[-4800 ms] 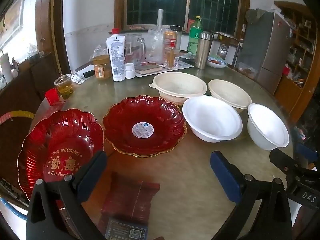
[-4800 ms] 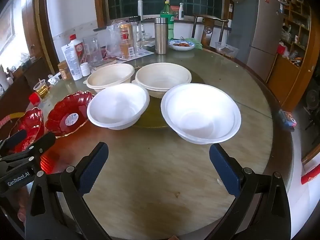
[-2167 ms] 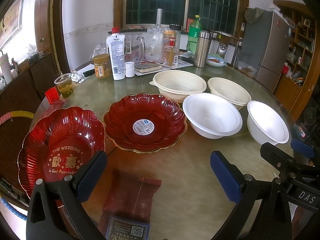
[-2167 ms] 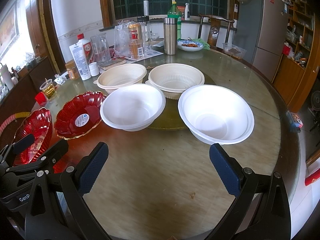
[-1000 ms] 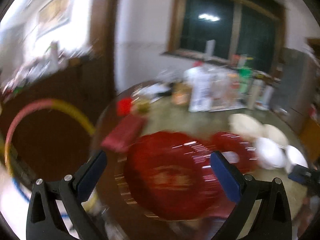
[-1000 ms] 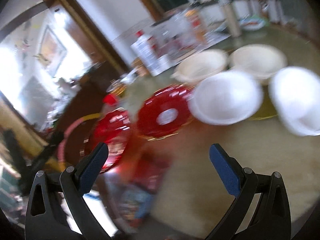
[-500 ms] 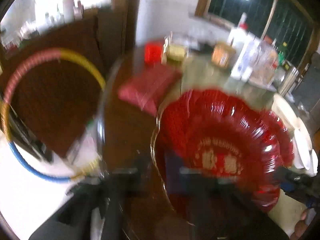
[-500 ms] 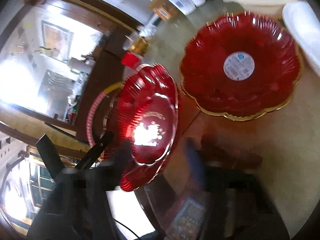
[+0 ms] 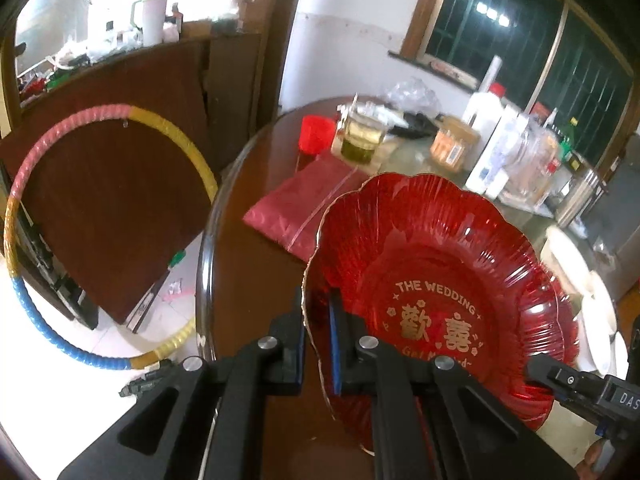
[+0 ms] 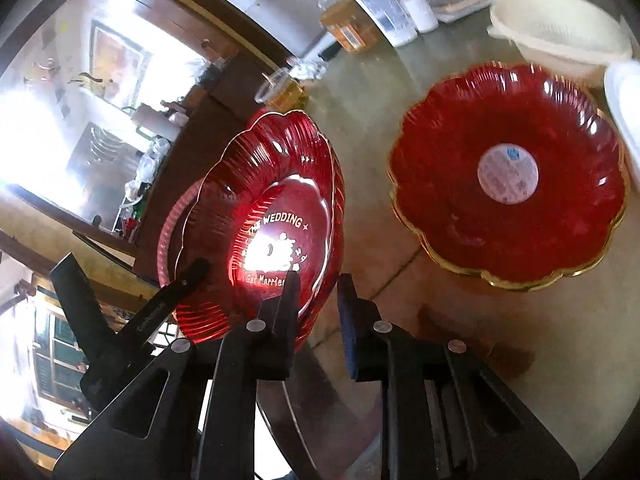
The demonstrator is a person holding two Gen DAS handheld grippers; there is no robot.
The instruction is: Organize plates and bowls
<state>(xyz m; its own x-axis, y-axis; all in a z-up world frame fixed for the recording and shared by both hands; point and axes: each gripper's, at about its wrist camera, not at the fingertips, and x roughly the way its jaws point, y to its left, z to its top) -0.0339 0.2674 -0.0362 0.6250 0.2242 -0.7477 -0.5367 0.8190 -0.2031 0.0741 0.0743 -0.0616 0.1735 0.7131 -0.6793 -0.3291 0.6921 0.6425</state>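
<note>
A red scalloped plate with gold "THE WEDDING" lettering (image 9: 436, 280) is tilted up off the round table. My left gripper (image 9: 318, 344) is shut on its left rim. My right gripper (image 10: 318, 312) is shut on its near right rim; the plate shows in the right wrist view (image 10: 276, 216). A second red plate with a round white sticker (image 10: 508, 176) lies flat on the table to the right. A cream bowl (image 10: 560, 36) and the edge of a white bowl (image 10: 624, 108) lie beyond it.
A red plastic packet (image 9: 304, 204), a red cap (image 9: 318, 136), a glass of yellow liquid (image 9: 362, 140), jars and bottles (image 9: 492, 152) crowd the far table. The table edge (image 9: 204, 264) drops to the floor at left, by a coloured hoop (image 9: 24, 184).
Both grippers swung left from the bowls to the wedding plate and closed on its rim, one on each side. The plate has been tilted up off the table.
</note>
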